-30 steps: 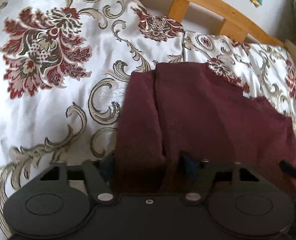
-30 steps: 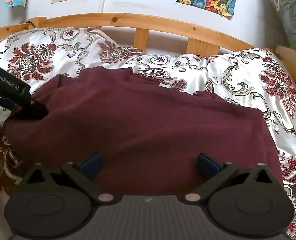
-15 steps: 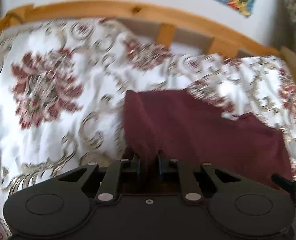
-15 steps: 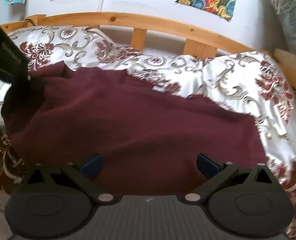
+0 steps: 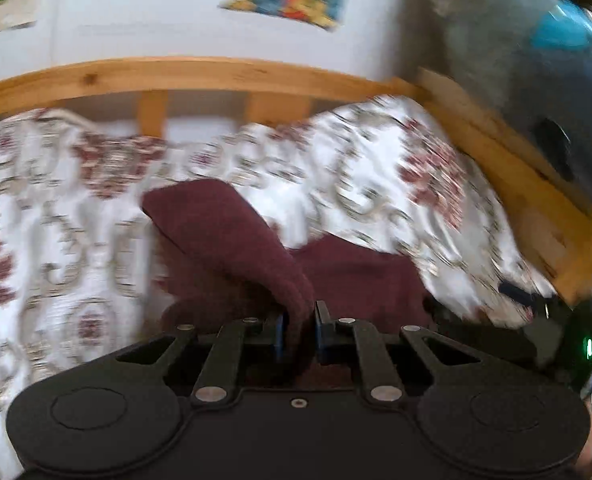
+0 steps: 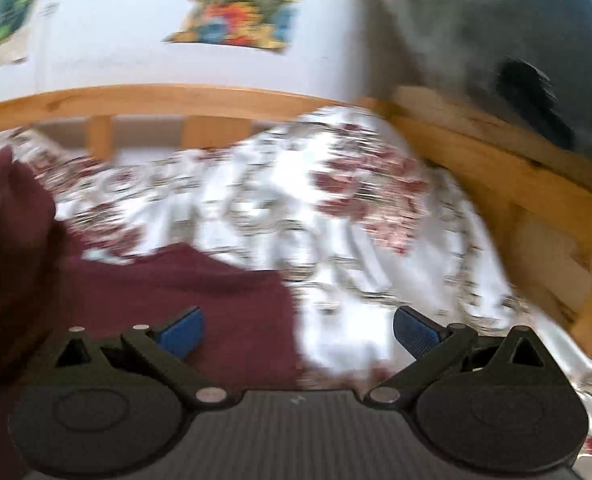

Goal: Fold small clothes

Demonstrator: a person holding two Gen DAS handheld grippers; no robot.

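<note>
My left tool [image 5: 299,330] has its blue pads drawn together on a bunched edge of the maroon garment [image 5: 232,240], and the cloth rises out of the pinch in a lifted flap that arcs up and away to the left. My right tool [image 6: 297,330] has its pads wide apart and holds nothing; its left pad hangs over the garment's flat part [image 6: 184,280], its right pad over the bedspread [image 6: 335,208].

I judge the step in hand to be a fold: one edge is gripped and raised, ready to be carried across the part lying flat on the floral bedspread. The next move, I think, calls for bringing the held edge over the resting half, lowering it so the edges meet, then letting go. The right tool could press down the flat layer so it does not drag.

Both views are smeared by motion, so fine detail is lost. The left tool points along the bed toward the wooden headboard [image 5: 200,76], roughly level and low over the cloth. The right tool sits near the garment's right-hand edge, angled toward the bed's far corner, where a grey and blue bundle [image 6: 515,40] lies against the wall.
</note>
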